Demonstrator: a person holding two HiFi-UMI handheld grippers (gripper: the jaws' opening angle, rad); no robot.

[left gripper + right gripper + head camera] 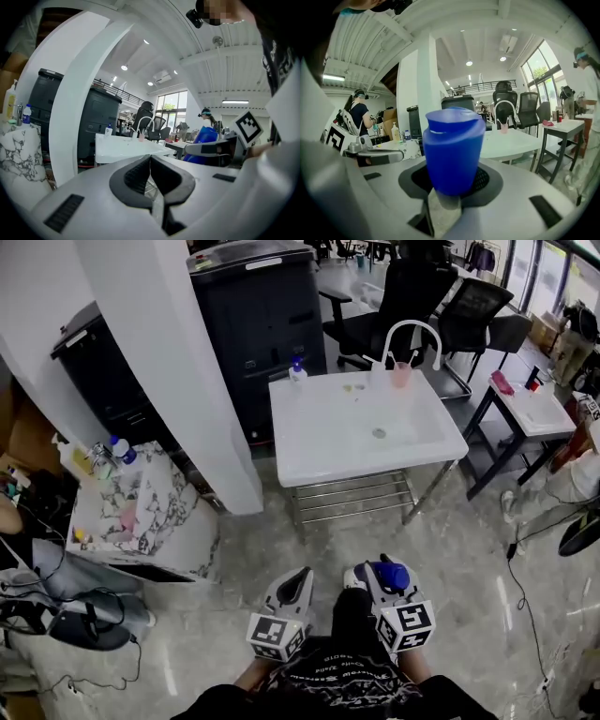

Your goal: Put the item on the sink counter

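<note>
The white sink counter (pixel 319 451) stands ahead on a metal frame, with a curved white faucet (pixel 410 334), a pink cup (pixel 401 374) and a small soap bottle (pixel 297 369) along its far edge. Both grippers are low in the head view, well short of the counter. My right gripper (pixel 382 574) is shut on a blue-capped item (pixel 394 575). In the right gripper view the blue cap (pixel 453 150) stands upright between the jaws, with a pale body below it. My left gripper (pixel 300 579) is shut with nothing in it, its pads meeting in the left gripper view (pixel 150 161).
A broad white pillar (pixel 187 381) rises left of the counter, with a dark cabinet (pixel 262 306) behind. A marble-patterned stand (pixel 141 512) with bottles is at the left. Office chairs (pixel 422 287) and a small table (pixel 534 409) are at the right. Cables lie on the floor.
</note>
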